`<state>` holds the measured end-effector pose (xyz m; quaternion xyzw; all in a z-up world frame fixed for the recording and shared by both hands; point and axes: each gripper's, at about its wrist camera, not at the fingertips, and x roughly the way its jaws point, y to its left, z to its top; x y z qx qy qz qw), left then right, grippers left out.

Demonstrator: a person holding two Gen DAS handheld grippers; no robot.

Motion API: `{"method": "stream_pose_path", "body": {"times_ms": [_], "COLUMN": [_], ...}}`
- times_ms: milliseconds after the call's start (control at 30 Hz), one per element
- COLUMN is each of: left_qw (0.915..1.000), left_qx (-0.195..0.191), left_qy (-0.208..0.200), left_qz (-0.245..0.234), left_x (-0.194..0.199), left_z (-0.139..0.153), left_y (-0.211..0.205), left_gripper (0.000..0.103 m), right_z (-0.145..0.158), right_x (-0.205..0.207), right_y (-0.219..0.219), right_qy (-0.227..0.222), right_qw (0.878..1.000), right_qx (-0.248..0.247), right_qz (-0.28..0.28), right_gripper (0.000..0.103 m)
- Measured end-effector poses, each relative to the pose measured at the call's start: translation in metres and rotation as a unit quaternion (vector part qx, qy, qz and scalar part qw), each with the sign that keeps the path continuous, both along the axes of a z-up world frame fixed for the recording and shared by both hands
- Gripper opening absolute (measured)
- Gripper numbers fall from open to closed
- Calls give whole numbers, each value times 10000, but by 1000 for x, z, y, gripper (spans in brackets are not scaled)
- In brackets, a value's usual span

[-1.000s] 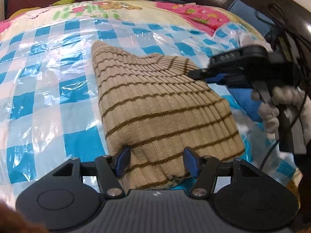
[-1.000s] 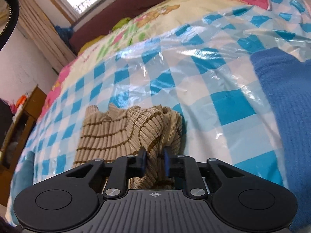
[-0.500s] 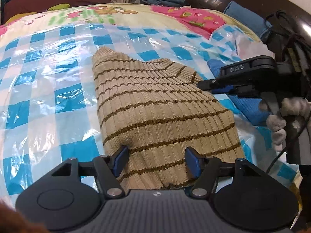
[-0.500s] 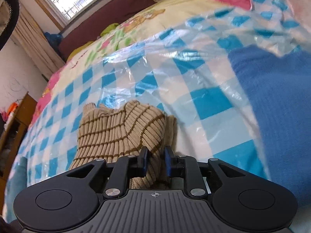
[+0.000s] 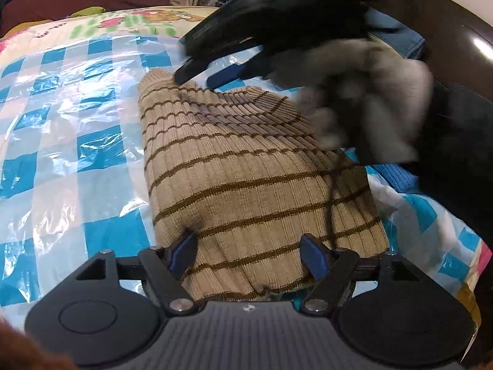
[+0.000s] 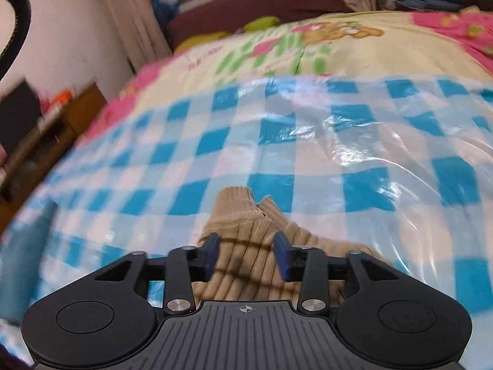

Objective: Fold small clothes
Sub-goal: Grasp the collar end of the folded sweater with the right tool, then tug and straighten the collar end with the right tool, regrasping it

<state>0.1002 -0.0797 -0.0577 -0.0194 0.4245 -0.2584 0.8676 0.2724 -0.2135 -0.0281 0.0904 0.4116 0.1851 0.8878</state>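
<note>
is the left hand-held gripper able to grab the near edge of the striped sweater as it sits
Probably yes: the left hand-held gripper is open with the sweater hem lying between its fingers, and nothing blocks it. The right hand-held gripper is over the far end.

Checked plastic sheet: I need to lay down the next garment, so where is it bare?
Bare: the checked sheet left of the striped knit, up to the cartoon quilt. Crowded: right of the knit, with the right claw, gloved hand and blue cloth.
</note>
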Motion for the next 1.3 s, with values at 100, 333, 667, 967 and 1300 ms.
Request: {"method": "stream_pose_path", "body": {"times_ms": [100, 333, 667, 967, 1300], "left_qw": [9999, 9996, 9997, 9996, 9997], "left_qx": [-91, -213, -202, -189, -178], "left_qy": [55, 150, 163, 185, 187], "left_qz": [56, 60, 42, 36, -10], "left_x": [-1, -4, 0, 3, 4], "left_z": [-3, -8, -9, -10, -9], "left_y": [3, 9, 10, 9, 7], "left_gripper": [78, 78, 80, 81, 83], "right_z": [-19, -24, -13, -6, -7], "right_x": [13, 7, 2, 24, 15], "right_y": [17, 16, 4, -7, -15], "right_qy": [289, 394, 337, 79, 6], "right_qw": [9994, 9981, 9972, 9993, 9986], "right_qx": [60, 398, 485, -246, -308], "right_qz": [205, 269, 455, 261, 428], "right_gripper": [26, 25, 25, 28, 28]}}
